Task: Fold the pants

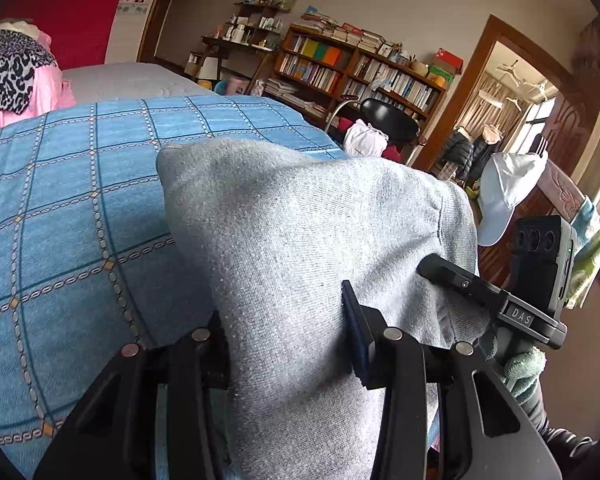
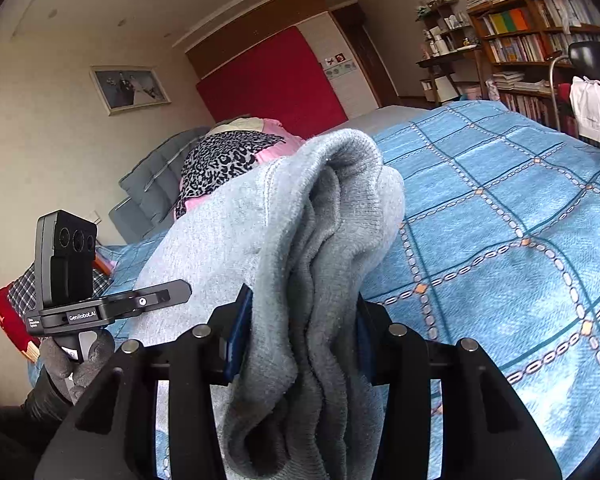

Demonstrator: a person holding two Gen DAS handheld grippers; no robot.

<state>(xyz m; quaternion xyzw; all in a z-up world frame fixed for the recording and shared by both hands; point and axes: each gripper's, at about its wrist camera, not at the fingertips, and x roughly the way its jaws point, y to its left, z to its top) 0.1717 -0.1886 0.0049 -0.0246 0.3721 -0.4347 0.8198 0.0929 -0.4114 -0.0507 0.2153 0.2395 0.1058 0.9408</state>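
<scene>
Both claws clamped on the grey pants (image 1: 300,240): left claw (image 1: 288,344) pinches one bunch, right claw (image 2: 300,336) another, cloth humped ahead of each, bed (image 1: 60,220) beyond.

Left wrist view: you look along the left gripper (image 1: 288,344), very close to the grey pants (image 1: 300,232), toward the bookshelf (image 1: 352,68);
Right wrist view: angled toward the red wall panel (image 2: 272,84);
Shared: blue checked bedspread (image 1: 68,200), pants, bookshelf, each other's gripper
</scene>
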